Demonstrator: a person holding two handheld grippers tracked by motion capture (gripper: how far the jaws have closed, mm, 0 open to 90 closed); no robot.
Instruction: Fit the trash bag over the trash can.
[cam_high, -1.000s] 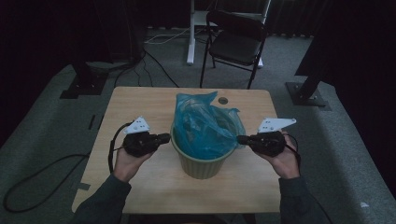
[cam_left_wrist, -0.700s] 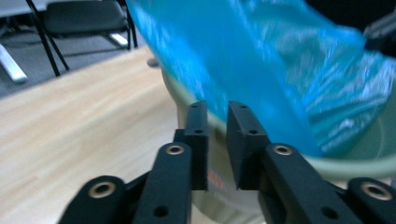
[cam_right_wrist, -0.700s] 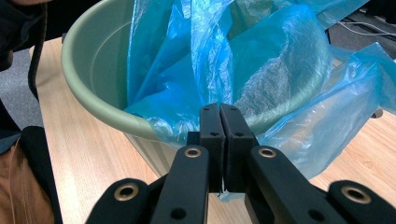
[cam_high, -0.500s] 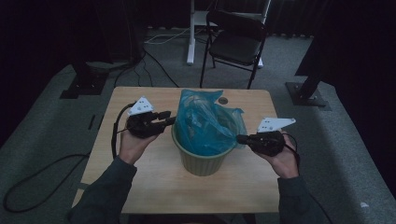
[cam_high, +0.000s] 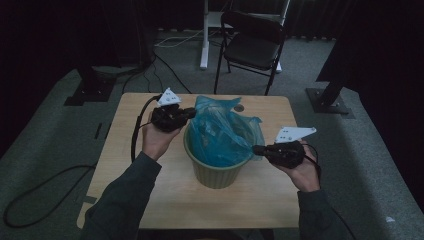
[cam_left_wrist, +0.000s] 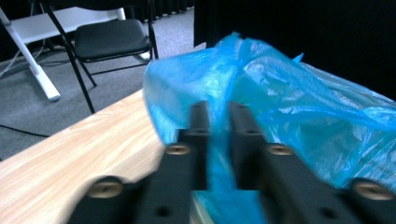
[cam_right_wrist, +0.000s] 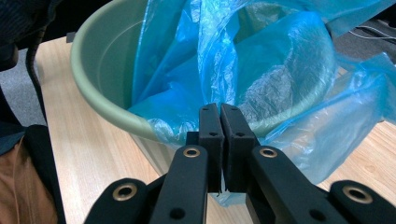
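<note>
A pale green bin (cam_high: 215, 172) stands mid-table, lined with a loose blue plastic bag (cam_high: 220, 132). My left gripper (cam_high: 190, 113) is at the bin's far-left rim. In the left gripper view, my left gripper (cam_left_wrist: 219, 116) has its jaws nearly together with blue bag (cam_left_wrist: 303, 107) film between them. My right gripper (cam_high: 256, 148) sits at the bin's right rim. In the right gripper view, my right gripper (cam_right_wrist: 219, 112) is shut on the bag (cam_right_wrist: 280, 60) edge, just outside the bin (cam_right_wrist: 100, 70) lip.
The wooden table (cam_high: 130, 150) has bare room left and front of the bin, and a small hole (cam_high: 239, 107) near its far edge. Beyond it stand a black folding chair (cam_high: 252, 47) and a white desk leg (cam_high: 204, 35). Cables lie on the grey carpet.
My left gripper has moved away from me and slightly right along the bin's rim, taking the bag's edge with it. The right gripper has stayed where it was.
</note>
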